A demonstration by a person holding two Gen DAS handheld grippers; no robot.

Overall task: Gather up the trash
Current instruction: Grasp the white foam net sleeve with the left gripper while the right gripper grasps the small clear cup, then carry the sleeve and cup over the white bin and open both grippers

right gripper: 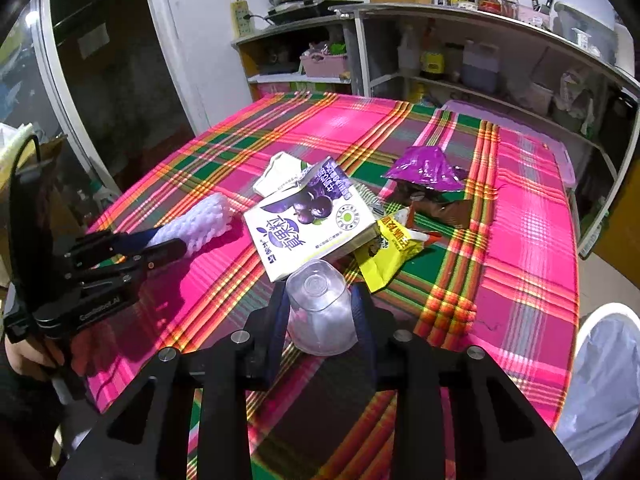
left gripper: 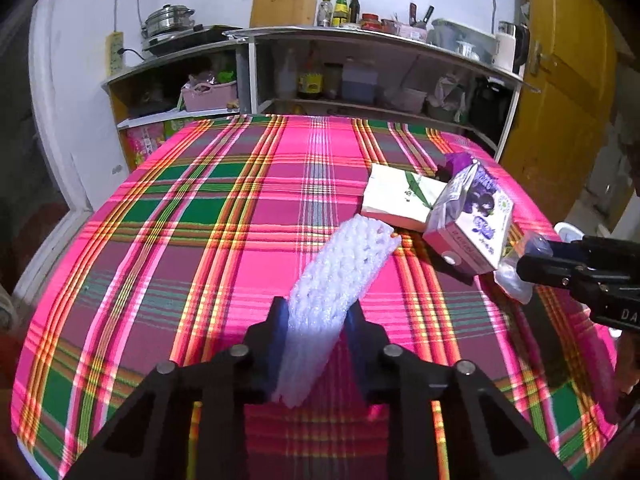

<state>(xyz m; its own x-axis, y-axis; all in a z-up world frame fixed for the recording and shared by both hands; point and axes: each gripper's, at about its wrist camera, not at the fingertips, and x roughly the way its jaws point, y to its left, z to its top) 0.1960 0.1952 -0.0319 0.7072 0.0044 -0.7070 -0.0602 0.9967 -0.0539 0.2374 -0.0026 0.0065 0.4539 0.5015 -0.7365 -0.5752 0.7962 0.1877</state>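
Note:
My left gripper (left gripper: 316, 312) is shut on a white foam fruit net (left gripper: 340, 268) and holds it above the plaid tablecloth (left gripper: 200, 220); it also shows at the left of the right wrist view (right gripper: 160, 246), with the foam net (right gripper: 200, 220). My right gripper (right gripper: 322, 300) is shut on a clear plastic cup (right gripper: 320, 308); it shows at the right of the left wrist view (left gripper: 532, 260). On the cloth lie a purple-and-white milk carton (right gripper: 316, 220), a white tissue pack (right gripper: 280, 172), a yellow wrapper (right gripper: 388, 256) and a purple wrapper (right gripper: 424, 168).
A white bin with a liner (right gripper: 600, 360) stands at the table's right edge. Shelves with bottles, pots and baskets (right gripper: 460, 60) stand behind the table. A yellow door (left gripper: 560, 80) is at the far right.

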